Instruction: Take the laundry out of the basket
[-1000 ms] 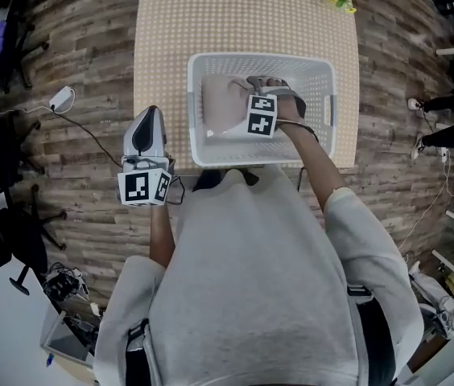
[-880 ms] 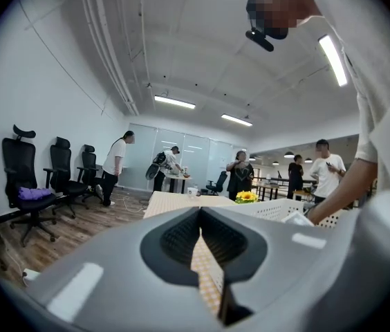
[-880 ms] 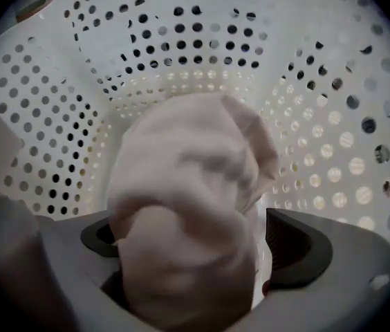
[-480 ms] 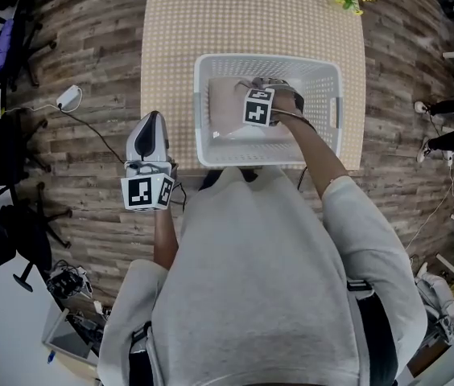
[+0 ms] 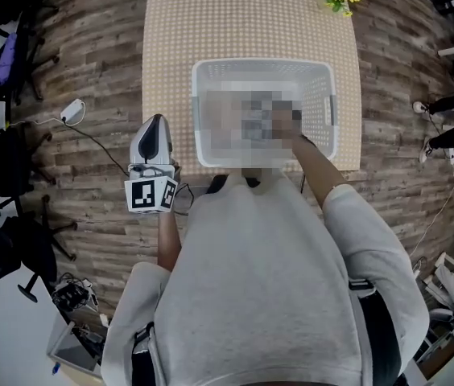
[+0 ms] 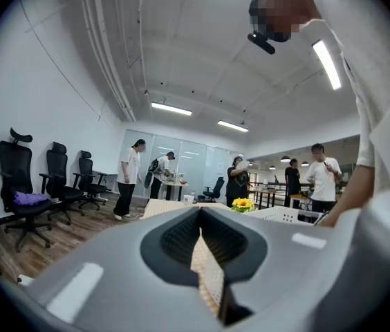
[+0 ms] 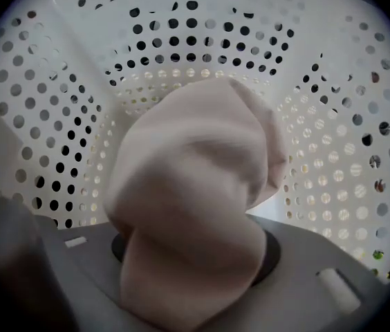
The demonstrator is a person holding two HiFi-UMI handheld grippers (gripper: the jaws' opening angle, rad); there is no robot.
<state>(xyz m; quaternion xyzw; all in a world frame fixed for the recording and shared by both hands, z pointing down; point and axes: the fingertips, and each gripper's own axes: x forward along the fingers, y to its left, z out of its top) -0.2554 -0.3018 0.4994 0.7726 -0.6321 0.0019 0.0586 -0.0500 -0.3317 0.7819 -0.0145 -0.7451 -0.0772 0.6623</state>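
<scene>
My right gripper [image 7: 189, 254] is closing on the pink cloth [image 7: 195, 158] inside the basket [image 5: 326, 75]. Next, I lift it out. My left gripper [image 6: 200, 216] is pinched together, empty.

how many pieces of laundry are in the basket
1: a beige cloth in the basket, between the closing jaws of the right gripper. Head view is blurred there; more may be hidden.

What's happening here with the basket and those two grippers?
A person works two hand-held grippers at a table. The right gripper is down inside the white basket, its jaws closing on a beige cloth bunched between them. The left gripper hangs shut and empty beside the table, over the floor.
</scene>
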